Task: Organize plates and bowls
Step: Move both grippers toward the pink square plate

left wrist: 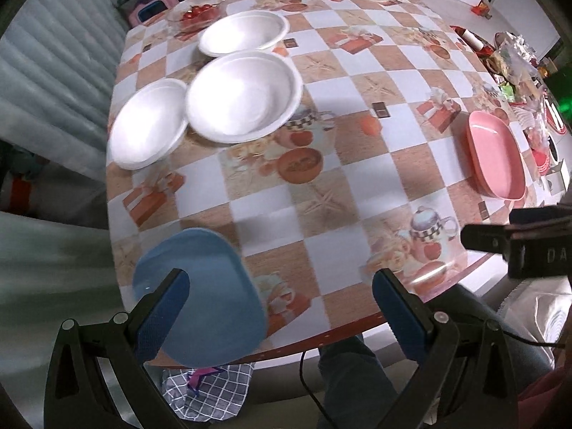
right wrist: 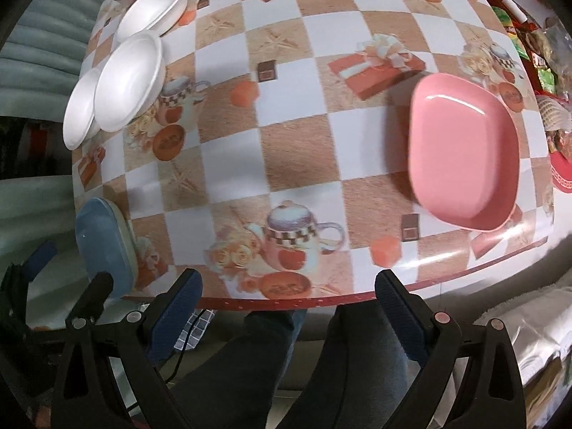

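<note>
I used the blue plate (left wrist: 200, 296) as my marker, since it sat at the near left edge of the table (left wrist: 321, 193). It seemed to stick out past the table edge a bit, and in the right wrist view it looked like it lay on a second pale plate (right wrist: 129, 239).

My left gripper (left wrist: 280, 307) hung over that near edge, just beside the blue plate. Its fingers (left wrist: 161, 318) were spread wide and held nothing. One finger was in front of the blue plate, but I could not tell if it touched.

Far beyond the blue plate, near the left edge of the table, sat three white bowls (left wrist: 243, 96). The two nearer ones touched or overlapped. A glass dish of red fruit (left wrist: 196, 12) sat past them.

To the right of the blue plate, well apart, lay the pink plate (right wrist: 464, 161), near the right edge of the table.

My right gripper (right wrist: 287, 311) was off the near edge too, to the right of the blue plate, fingers wide and empty.

What could go wrong? I thought a bump from the left gripper could push the blue plate off the table, because it already hung over. The white bowls looked light, so a hard pinch could bend or flip them. The pink plate looked smooth and could slip from the fingers.
</note>
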Action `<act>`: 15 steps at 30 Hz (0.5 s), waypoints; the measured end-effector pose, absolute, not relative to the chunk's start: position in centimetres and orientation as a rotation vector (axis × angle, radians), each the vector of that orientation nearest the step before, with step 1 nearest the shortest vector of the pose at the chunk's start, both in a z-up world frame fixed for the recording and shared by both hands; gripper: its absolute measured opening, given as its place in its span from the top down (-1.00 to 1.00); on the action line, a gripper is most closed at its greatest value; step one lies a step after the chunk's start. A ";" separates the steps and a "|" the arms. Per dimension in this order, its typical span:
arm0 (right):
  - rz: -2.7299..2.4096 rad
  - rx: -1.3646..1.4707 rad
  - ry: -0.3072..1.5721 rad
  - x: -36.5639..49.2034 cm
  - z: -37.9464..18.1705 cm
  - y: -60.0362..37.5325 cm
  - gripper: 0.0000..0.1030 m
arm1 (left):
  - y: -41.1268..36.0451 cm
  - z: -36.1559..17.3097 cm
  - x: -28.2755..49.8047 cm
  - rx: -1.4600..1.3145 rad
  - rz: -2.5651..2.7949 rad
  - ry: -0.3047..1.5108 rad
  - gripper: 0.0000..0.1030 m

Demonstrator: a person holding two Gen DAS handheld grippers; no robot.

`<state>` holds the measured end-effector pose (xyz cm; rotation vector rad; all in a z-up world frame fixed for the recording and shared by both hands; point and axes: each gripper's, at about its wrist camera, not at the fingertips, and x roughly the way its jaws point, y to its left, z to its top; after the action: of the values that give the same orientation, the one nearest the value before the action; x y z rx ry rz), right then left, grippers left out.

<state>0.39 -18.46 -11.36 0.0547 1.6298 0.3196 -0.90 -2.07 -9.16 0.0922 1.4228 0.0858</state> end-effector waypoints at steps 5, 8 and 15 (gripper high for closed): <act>0.278 0.132 1.644 1.2 -12.0 -23.2 -0.90 | -6.4 -10.1 0.7 0.142 0.041 1.460 -0.99; 0.238 0.184 1.637 2.4 -12.1 -26.8 -0.90 | -9.2 -10.3 1.8 0.176 0.016 1.470 -0.99; 0.201 0.241 1.647 4.9 -12.7 -33.3 -0.90 | -14.5 -10.6 5.4 0.186 0.017 1.482 -0.99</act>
<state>4.88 -33.34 -12.71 0.2412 1.6474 0.2007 5.43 -14.48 -10.58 0.1856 1.4821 0.0173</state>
